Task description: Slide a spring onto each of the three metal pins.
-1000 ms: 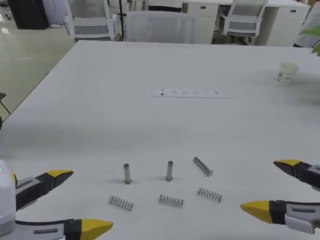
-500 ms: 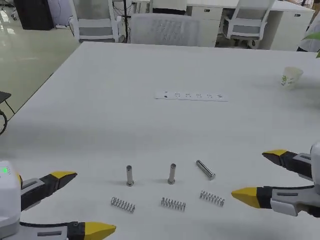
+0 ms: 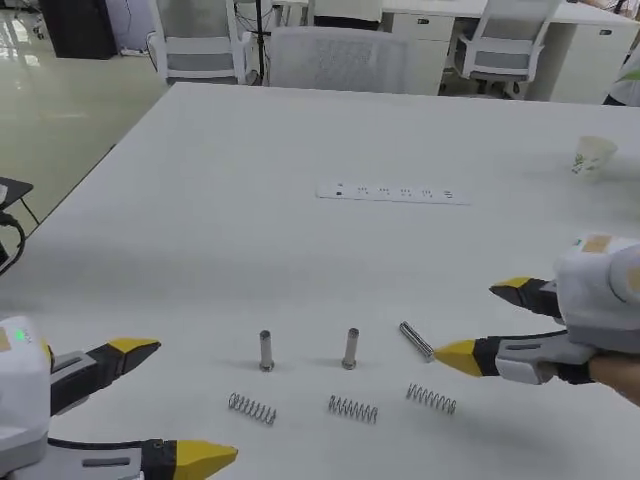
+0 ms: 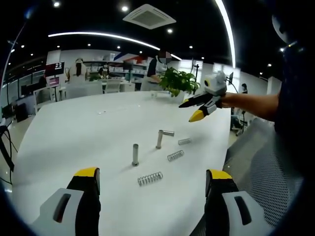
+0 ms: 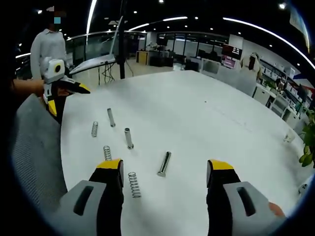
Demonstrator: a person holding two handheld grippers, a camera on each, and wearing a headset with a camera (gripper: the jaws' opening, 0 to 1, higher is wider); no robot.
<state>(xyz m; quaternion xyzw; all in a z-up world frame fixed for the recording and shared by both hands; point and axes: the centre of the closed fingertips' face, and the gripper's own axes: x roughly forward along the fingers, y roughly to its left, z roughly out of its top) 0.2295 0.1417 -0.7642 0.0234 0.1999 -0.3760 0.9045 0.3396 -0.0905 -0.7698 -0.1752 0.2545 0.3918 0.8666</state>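
White counter [image 3: 300,200], left hand-held gripper [image 3: 190,400] and right hand-held gripper [image 3: 468,322] both released, upright pins [image 3: 266,350] and springs [image 3: 353,408] between them, lying pin [image 3: 416,340] near the right one

Left pin [image 3: 266,350] and middle pin [image 3: 350,348] stand upright, right pin [image 3: 416,340] lies on its side; left spring [image 3: 252,408], middle spring [image 3: 353,409] and right spring [image 3: 431,399] lie loose just before them.

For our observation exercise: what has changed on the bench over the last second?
The right gripper, open, has moved in toward the lying pin. Nothing was taken hold of. The left gripper, the upright pins and the springs stayed put.
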